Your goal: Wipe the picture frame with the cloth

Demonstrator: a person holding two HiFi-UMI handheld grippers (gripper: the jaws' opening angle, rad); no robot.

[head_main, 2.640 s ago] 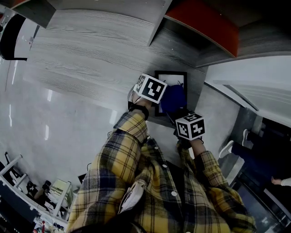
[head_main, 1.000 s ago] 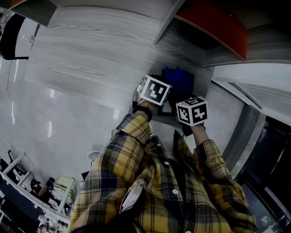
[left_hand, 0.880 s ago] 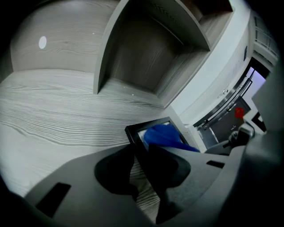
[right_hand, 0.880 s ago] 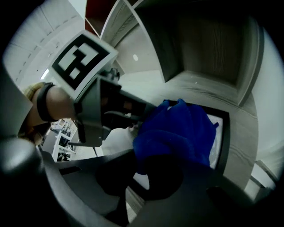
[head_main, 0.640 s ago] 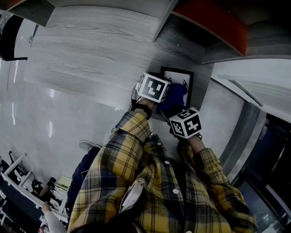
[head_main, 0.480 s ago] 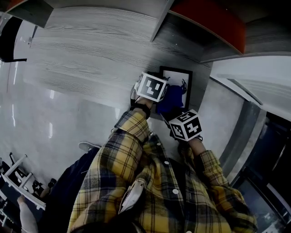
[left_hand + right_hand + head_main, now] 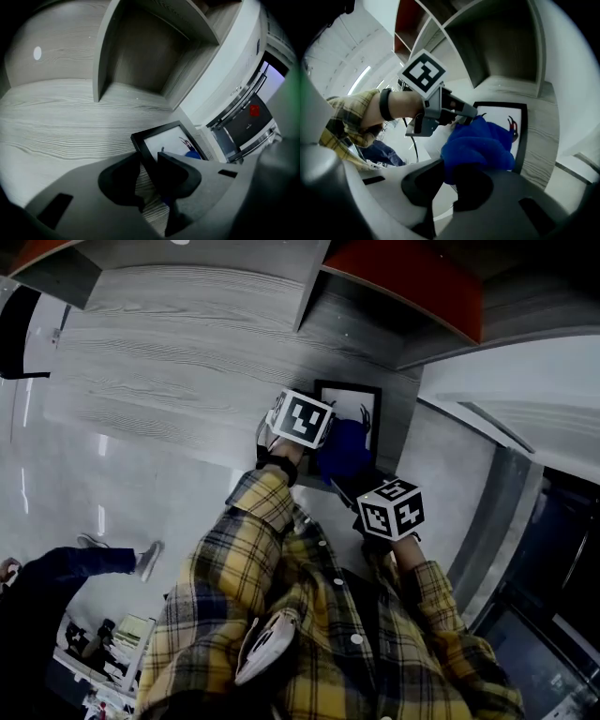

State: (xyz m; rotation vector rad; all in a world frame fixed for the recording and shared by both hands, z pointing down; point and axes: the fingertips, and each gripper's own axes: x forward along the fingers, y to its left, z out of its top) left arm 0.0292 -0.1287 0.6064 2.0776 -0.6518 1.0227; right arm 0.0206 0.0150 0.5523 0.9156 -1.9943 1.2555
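Observation:
A black picture frame (image 7: 353,401) with a white picture lies on the grey wood-grain shelf (image 7: 178,362). My left gripper (image 7: 149,168) is shut on the frame's left edge (image 7: 140,146), with the black bar between its pads. A blue cloth (image 7: 480,143) is bunched in my right gripper (image 7: 445,180), which is shut on it. The cloth rests on the near part of the frame (image 7: 524,136) and covers most of the picture. In the head view the cloth (image 7: 343,452) lies between the two marker cubes. In the right gripper view, the left gripper (image 7: 440,107) shows beside the cloth.
Upright dividers (image 7: 314,292) and a red panel (image 7: 403,282) stand behind the frame. To its right is the shelf's end, then a white wall (image 7: 511,381). Another person's legs (image 7: 66,563) are on the floor at the lower left.
My right gripper has drawn the cloth from the frame's far end back toward me. The left gripper has stayed on the frame's edge. A person has walked into view at the lower left.

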